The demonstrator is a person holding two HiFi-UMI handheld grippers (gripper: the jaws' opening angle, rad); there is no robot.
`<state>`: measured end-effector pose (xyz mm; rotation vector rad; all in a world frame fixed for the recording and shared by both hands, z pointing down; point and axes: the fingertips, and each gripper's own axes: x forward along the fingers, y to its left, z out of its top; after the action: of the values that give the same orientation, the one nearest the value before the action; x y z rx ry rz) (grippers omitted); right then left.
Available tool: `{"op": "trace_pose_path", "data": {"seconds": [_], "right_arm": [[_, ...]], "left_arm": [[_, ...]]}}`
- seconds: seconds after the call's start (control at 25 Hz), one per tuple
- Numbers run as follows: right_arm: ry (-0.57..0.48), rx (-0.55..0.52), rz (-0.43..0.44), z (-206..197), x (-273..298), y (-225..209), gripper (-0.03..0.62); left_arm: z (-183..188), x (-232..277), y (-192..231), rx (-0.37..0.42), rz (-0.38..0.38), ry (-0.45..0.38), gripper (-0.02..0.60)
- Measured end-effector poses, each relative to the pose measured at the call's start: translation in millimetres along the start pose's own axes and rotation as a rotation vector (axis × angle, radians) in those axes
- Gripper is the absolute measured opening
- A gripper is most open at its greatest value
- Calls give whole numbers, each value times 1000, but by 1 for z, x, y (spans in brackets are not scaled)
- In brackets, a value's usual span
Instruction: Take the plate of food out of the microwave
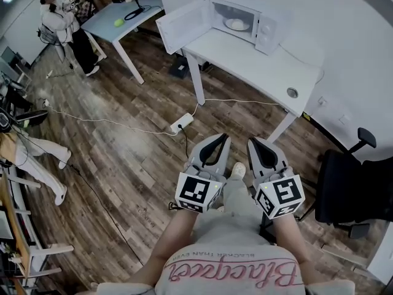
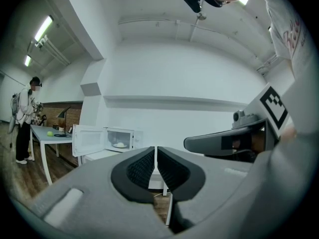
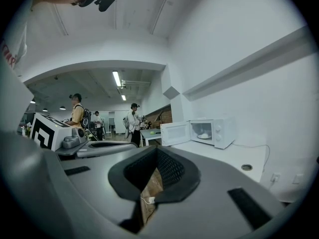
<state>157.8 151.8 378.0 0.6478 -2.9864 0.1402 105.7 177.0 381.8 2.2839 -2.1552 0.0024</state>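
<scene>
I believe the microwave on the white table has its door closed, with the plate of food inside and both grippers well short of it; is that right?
Not quite: the door of the microwave stands open, as the head view shows. The plate of food is inside, and the left gripper and right gripper are well short of it.

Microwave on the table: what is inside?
Its door hangs open; a plate of pale food sits inside the microwave. What the food is, and the cavity's back corners, cannot be made out.
</scene>
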Motion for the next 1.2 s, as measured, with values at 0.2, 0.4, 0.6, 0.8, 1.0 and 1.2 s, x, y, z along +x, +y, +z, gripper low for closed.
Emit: {"op": "trace_pose_path", "data": {"seconds": [0.2,0.4,0.6,0.8,1.0,1.2], "right_arm": [[7,-13,22,4,21,-17,11],[14,-12,29,4,43,-38,11],[17,-37,50,7,66,-55,11],[15,-39,51,16,88,-79,11],[25,-50,65,22,110,-100,12],[17,-62,77,32,127,-119,12]], "left_arm": [[1,22,18,-25,27,-6,5],[0,52,26,-18,8,-1,5],[-2,83,37,-20,9,4,5],[2,114,47,-19,-2,0,5],[5,144,60,-28,3,-2,5],[13,173,67,-24,-6,-12,5]]}}
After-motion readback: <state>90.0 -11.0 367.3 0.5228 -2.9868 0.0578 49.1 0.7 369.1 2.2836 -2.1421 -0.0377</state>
